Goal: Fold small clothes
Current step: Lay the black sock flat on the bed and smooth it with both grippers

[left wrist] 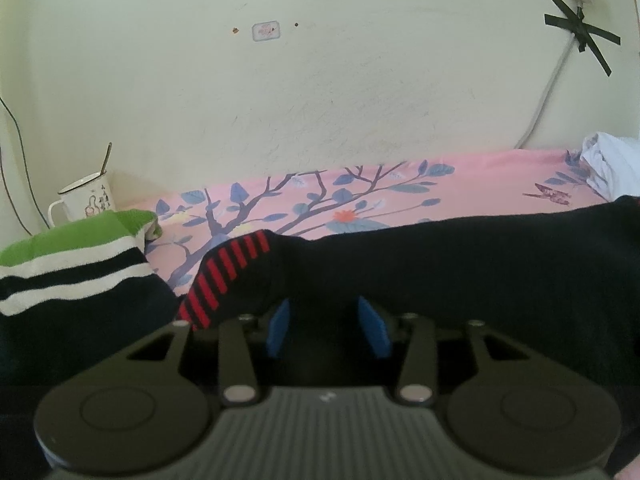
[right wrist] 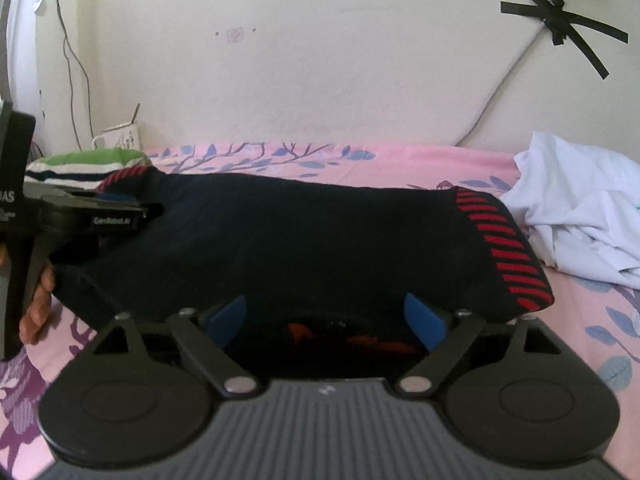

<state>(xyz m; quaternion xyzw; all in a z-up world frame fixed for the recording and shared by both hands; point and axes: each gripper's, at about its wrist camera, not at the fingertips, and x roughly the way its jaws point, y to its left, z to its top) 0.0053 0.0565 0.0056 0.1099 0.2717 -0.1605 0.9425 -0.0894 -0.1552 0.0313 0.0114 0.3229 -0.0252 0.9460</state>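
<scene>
Lying across a pink floral sheet [right wrist: 440, 160], a dark garment [right wrist: 300, 232] with red-striped hems fills the middle of both views. In the right wrist view the right gripper [right wrist: 326, 316] has its blue pads [right wrist: 424, 320] spread wide at the near edge of the cloth; they press on nothing, and the fabric sits between and just beyond them. In the left wrist view the left gripper [left wrist: 330, 320] has its pads [left wrist: 374, 326] partly apart, with dark fabric [left wrist: 440, 264] bunched between them; whether the pads actually pinch it cannot be told. From the right wrist view, that gripper [right wrist: 108, 208] reaches in at the garment's left end, a hand [right wrist: 38, 304] on its handle. A folded green, white and black striped piece [left wrist: 72, 264] lies left of the garment, a mug [left wrist: 86, 200] behind it by the wall [left wrist: 320, 80]. White cloth [right wrist: 580, 216] is crumpled to the right.
</scene>
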